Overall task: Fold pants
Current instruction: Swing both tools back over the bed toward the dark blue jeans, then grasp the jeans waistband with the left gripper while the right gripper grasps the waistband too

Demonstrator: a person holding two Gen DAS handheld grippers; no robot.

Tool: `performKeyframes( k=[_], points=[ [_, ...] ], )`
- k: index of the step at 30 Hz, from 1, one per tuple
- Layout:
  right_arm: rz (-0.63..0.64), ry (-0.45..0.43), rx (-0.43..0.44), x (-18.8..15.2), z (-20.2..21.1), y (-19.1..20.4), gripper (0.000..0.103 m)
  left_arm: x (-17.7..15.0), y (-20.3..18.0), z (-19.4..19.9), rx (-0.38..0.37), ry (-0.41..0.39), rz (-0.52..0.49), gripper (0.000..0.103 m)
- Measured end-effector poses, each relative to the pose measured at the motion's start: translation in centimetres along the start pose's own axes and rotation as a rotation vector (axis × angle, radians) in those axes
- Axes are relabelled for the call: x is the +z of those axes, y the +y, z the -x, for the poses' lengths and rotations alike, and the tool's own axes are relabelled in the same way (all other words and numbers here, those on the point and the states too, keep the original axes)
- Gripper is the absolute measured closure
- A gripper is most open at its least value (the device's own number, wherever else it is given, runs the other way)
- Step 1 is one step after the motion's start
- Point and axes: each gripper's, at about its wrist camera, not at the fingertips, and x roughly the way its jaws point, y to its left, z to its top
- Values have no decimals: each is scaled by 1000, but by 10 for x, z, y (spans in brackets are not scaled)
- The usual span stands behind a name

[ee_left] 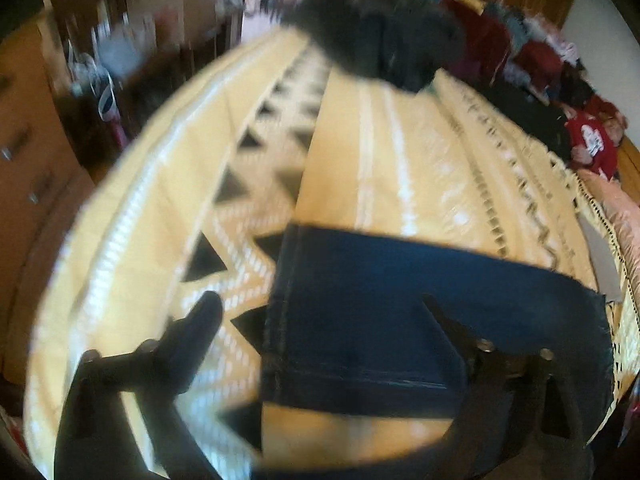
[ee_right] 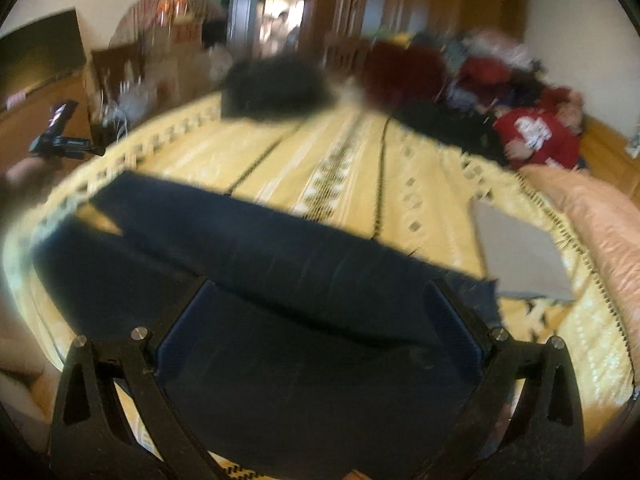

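Left tool (ee_left: 320, 304) beside pants (ee_left: 420, 312), right view only.

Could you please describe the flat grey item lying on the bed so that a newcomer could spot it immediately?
Find the yellow patterned bedspread. Near its right edge, beside the pink bedding and just past the dark blue pants, lies a thin grey rectangle. It alone is flat, plain and stiff-looking; everything nearby is cloth.

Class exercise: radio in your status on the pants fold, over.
Left gripper open. Right gripper open above pants. Pants flat on yellow bedspread. Grey flat item lies beside them.
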Motion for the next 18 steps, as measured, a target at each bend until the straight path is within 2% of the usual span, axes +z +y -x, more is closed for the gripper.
performKeyframes(
  k=[5,10,13,15,16,17,18],
  points=[
    [21,116,10,-11,-40,9,0,14,13,-60,-45,63,-27,14],
    [11,184,19,-15,-70,14,0,24,9,-88,-81,117,-64,16],
    [13,186,25,-12,-80,22,0,29,9,-94,-107,99,-59,19],
    [16,182,40,-11,-87,25,0,33,10,-93,-141,78,-34,40],
    [18,180,43,-11,-87,27,0,36,11,-91,-151,76,-34,62],
    [21,180,48,-11,-90,28,0,34,8,-93,-149,77,-43,78],
    [23,180,51,-11,-90,29,0,33,7,-94,-143,75,-51,78]
  ],
)
